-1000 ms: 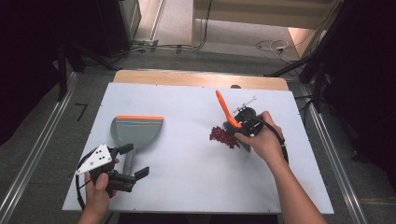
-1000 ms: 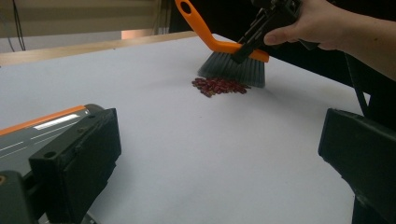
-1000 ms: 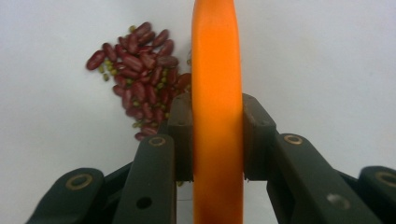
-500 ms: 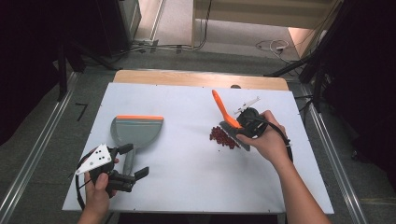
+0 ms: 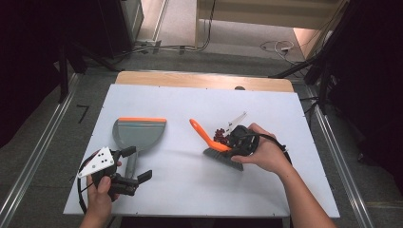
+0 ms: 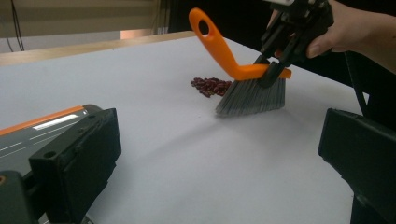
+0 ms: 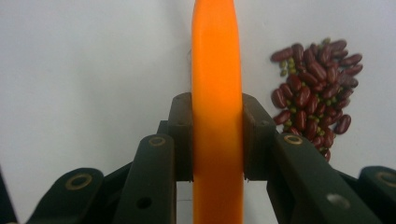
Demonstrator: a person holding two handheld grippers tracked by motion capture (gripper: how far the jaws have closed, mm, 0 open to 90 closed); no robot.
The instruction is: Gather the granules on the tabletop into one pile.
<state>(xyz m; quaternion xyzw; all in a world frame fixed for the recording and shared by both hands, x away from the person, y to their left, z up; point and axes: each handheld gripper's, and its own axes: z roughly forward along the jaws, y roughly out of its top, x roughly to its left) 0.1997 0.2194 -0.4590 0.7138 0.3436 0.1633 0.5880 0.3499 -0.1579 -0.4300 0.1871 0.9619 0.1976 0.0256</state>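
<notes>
A brush [image 5: 215, 145] with an orange handle and grey bristles is clamped by its handle in my right gripper [image 5: 233, 147], which is shut on it. The bristles [image 6: 252, 98] rest on the white table just on the near side of a small pile of dark red beans [image 5: 220, 135] [image 6: 210, 86] [image 7: 317, 93]. The orange handle [image 7: 217, 93] runs up between the two pads. A grey dustpan [image 5: 138, 133] with an orange lip lies at the left. My left gripper [image 5: 137, 164] [image 6: 224, 154] sits by its handle, jaws wide open.
The white table board [image 5: 190, 185] has bare room between dustpan and brush and along the near edge. A wooden strip [image 5: 204, 80] borders the far side. Metal floor rails [image 5: 33, 161] run past both sides of the table.
My right gripper has swung the brush down and to the left, from raised beside the beans to bristles on the table near them. The left gripper and dustpan have not moved.
</notes>
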